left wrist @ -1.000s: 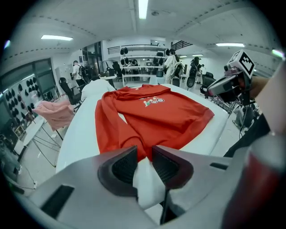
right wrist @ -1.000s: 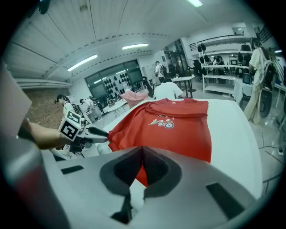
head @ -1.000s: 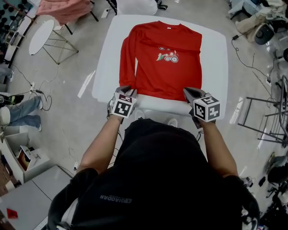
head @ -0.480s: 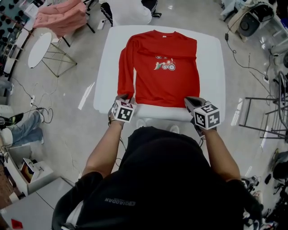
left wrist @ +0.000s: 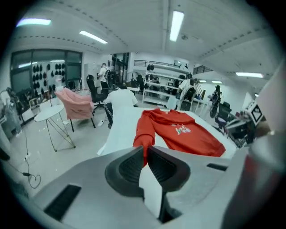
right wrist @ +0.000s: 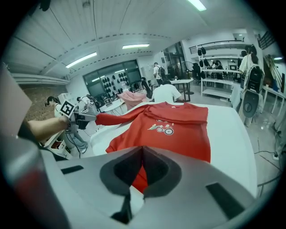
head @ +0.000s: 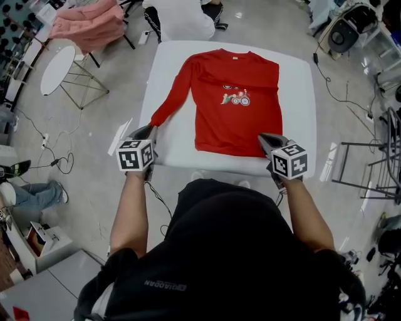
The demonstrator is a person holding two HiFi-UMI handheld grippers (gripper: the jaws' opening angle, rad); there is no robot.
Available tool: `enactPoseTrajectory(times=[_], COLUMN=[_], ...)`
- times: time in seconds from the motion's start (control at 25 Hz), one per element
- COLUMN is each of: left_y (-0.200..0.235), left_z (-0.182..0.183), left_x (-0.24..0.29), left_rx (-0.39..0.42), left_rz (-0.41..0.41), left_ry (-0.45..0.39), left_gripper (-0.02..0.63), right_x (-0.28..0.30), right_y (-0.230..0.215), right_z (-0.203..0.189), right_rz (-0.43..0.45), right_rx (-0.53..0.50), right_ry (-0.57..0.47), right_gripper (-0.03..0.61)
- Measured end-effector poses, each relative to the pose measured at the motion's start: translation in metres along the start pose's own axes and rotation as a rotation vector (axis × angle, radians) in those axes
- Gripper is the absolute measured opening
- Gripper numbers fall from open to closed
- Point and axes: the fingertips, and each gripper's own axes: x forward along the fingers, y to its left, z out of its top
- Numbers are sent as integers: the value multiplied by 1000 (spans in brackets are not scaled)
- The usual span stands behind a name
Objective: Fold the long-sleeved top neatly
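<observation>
A red long-sleeved top (head: pixel 235 100) with a small printed picture lies face up on the white table (head: pixel 297 94). Its left sleeve (head: pixel 175 94) stretches diagonally out to the table's left edge. My left gripper (head: pixel 151 130) has just been closing, and its jaws now pinch the sleeve's cuff (left wrist: pixel 145 134). In the left gripper view that gripper (left wrist: pixel 145 154) shows red cloth between its pads. My right gripper (head: pixel 263 139) sits at the hem's near right corner, shut on the red hem (right wrist: pixel 139 179). The right gripper view shows the top (right wrist: pixel 178 129) ahead and the left gripper (right wrist: pixel 87 117) holding the sleeve.
A pink cloth (head: pixel 88 22) hangs over a chair at far left beside a round white side table (head: pixel 56 50). A person in white (head: pixel 182 15) sits beyond the table's far edge. Cables lie on the floor at left, and a metal rack (head: pixel 369 163) stands at right.
My left gripper has moved left and up from the near hem, taking the sleeve cuff and drawing the sleeve out from the body. The right gripper stays at the hem.
</observation>
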Motion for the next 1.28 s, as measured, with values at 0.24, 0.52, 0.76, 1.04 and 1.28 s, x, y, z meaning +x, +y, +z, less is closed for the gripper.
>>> enactPoseTrajectory(times=[0.24,0.52,0.76,1.04,1.28], left_y=[91,163,206,233,209], left_z=[62,140,189,216,217], left_x=[-32,-32,-11,13,16], left_rx=[-53,85,108,128,117], left_rz=[70,109,94,74,-68], left_ry=[-86,-77,-52,-5,16], left_gripper=[31,29,28,26,26], right_x=[19,36,40,35,33], right_y=[12,21,15,10,13], right_z=[22,44,46,32,26], right_rz=[14,-5,-54,-128,-147], right_rx=[-19,-32,12,89,95], right_ry=[-9,-30,-41,-51,-33], right_gripper=[6,6,6,6,6])
